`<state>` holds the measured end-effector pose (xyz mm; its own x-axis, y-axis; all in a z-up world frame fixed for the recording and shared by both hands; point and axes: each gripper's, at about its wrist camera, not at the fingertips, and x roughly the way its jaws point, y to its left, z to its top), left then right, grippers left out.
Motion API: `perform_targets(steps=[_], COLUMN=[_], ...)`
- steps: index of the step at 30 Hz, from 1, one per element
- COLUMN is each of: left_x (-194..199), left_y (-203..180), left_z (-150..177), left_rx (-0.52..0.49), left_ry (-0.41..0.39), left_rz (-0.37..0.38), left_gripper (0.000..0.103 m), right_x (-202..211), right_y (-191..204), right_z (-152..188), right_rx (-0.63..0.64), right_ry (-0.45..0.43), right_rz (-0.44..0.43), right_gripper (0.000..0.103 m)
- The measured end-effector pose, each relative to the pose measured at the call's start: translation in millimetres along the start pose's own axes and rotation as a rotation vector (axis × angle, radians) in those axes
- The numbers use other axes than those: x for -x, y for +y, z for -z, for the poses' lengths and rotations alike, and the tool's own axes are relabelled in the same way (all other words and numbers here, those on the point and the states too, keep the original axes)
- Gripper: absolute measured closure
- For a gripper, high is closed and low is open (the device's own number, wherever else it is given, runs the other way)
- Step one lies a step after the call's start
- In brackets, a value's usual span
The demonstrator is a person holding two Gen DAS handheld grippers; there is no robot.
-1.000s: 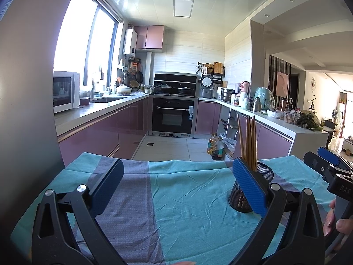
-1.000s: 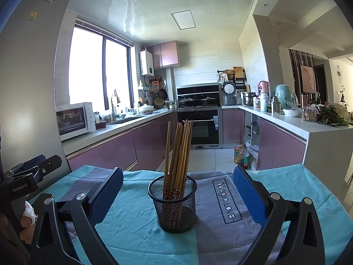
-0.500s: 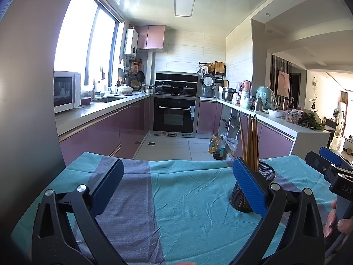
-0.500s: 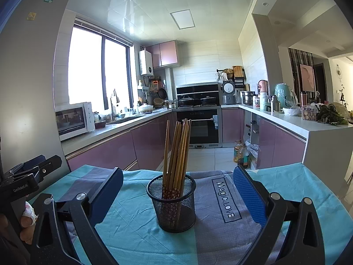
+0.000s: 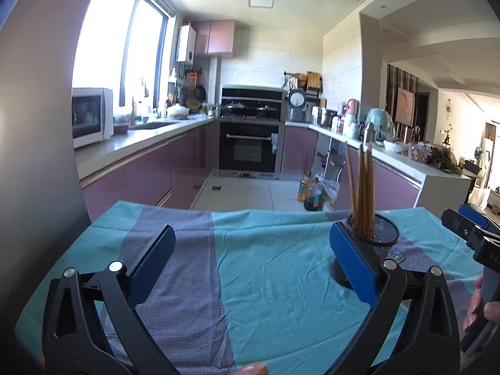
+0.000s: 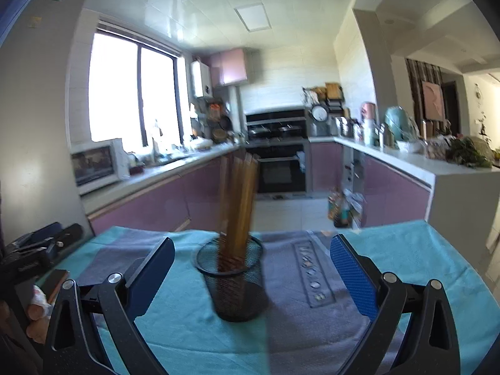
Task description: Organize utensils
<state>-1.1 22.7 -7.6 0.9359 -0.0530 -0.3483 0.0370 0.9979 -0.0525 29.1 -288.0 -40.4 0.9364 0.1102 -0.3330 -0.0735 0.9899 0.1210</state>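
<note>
Seen from the left wrist view, the left gripper (image 5: 251, 264) hovers over bare teal-and-grey tablecloth (image 5: 265, 281) with its blue pads spread wide and nothing between them. The mesh holder (image 5: 375, 237) stands off to its right, partly hidden behind the right-hand pad, with a bundle of chopsticks (image 5: 362, 187) upright in it. At the far right edge the other tool's blue tips show, and fingers wrapped on its handle. Judging by this, the left tool is parked aside, leaving the job to the other hand.

Turning to the right wrist view, which is motion-blurred, the right gripper (image 6: 251, 264) faces the mesh holder (image 6: 234, 278) almost squarely, the cup sitting between and just beyond its spread pads, with nothing pinched. The chopsticks (image 6: 237, 200) stand bunched together, so the utensils look already gathered. This view alone shows the holder's full body resting on the cloth's grey stripe (image 6: 312, 281) with lettering; the left view alone shows the empty stretch of cloth to the holder's left.
</note>
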Motion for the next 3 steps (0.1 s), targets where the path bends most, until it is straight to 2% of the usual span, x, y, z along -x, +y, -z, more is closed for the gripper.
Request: perform_targets(steps=[3], left_x=[-21], left_y=[8], left_z=[6], left_rx=[-0.006], left_ry=[0.081], left_rz=[-0.002], left_gripper=[0.006], right_x=[-35], right_y=[-39], right_z=[10], right_rx=[-0.024], right_ry=[0.172], right_rz=[0.103], right_gripper=[0.007])
